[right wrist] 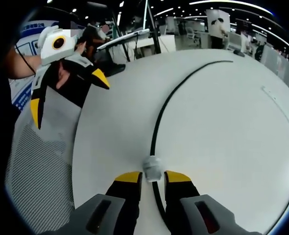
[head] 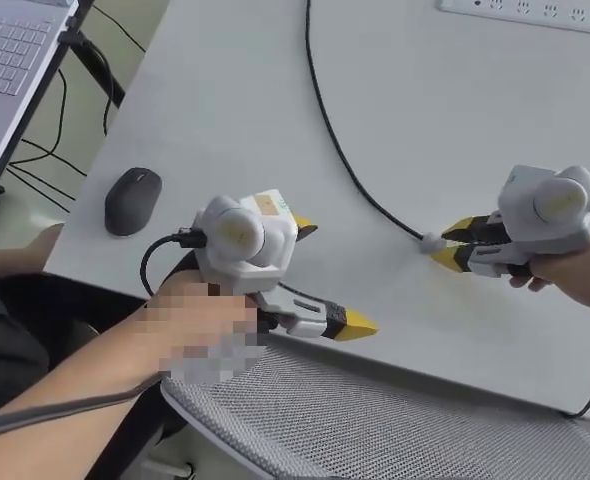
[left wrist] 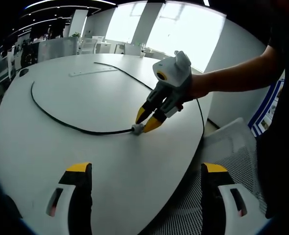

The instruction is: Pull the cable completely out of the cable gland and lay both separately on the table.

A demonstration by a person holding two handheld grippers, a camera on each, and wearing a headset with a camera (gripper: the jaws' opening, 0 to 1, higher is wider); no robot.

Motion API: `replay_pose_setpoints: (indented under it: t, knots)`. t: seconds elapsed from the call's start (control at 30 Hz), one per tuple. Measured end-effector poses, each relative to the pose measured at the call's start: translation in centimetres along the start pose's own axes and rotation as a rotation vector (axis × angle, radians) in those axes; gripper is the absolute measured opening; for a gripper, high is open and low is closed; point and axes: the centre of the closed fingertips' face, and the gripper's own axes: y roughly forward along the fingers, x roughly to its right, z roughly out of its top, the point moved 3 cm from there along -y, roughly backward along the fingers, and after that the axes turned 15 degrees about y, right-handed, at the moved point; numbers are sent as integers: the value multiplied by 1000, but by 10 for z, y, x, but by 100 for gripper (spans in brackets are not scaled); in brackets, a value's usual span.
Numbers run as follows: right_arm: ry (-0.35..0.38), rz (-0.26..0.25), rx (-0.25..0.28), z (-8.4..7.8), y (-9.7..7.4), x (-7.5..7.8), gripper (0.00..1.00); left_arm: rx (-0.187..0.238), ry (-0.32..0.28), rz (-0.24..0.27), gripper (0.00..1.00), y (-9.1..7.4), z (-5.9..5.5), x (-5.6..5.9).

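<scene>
1. Cable gland (right wrist: 153, 169), threaded on the black cable (right wrist: 159, 117), lies at the right gripper's (right wrist: 153, 177) tips; jaws nearly together, grip cannot be told.
2. Left gripper (left wrist: 146, 169): jaws wide apart, well clear of the gland.

Item, foreground: your left gripper (left wrist: 147, 169), its two yellow-tipped jaws standing wide apart with nothing between them, held over the near edge of the white table (left wrist: 61, 142). Item, mid-table: a black cable (left wrist: 61, 122), which lay in a long curve and ended in a pale cable gland (left wrist: 137, 129). Item, at the gland: your right gripper (left wrist: 148, 120), held in your hand (left wrist: 198, 85), its yellow tips close together on either side of the gland; whether they pinched it could not be told. Item, far side of the table: a white power strip (left wrist: 88, 72). Item, lower right: a grey mesh chair (left wrist: 228, 147), just beside the table edge.
</scene>
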Motion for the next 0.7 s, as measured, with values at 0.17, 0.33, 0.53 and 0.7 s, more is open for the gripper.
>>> replay_pose_setpoints:
  t: [0.17, 0.33, 0.53, 0.7]
  knots:
    - [-2, 2, -11, -1, 3, 1, 9, -2, -1, -1, 91, 0, -1, 0]
    - [-6, 5, -9, 0, 2, 1, 9, -4, -3, -1, 91, 0, -2, 0]
    - [-11, -4, -6, 0, 2, 1, 8, -6, -4, -4, 91, 0, -2, 2]
    - [12, -7, -1, 1, -1, 0, 7, 0, -1, -4, 91, 1, 0, 1]
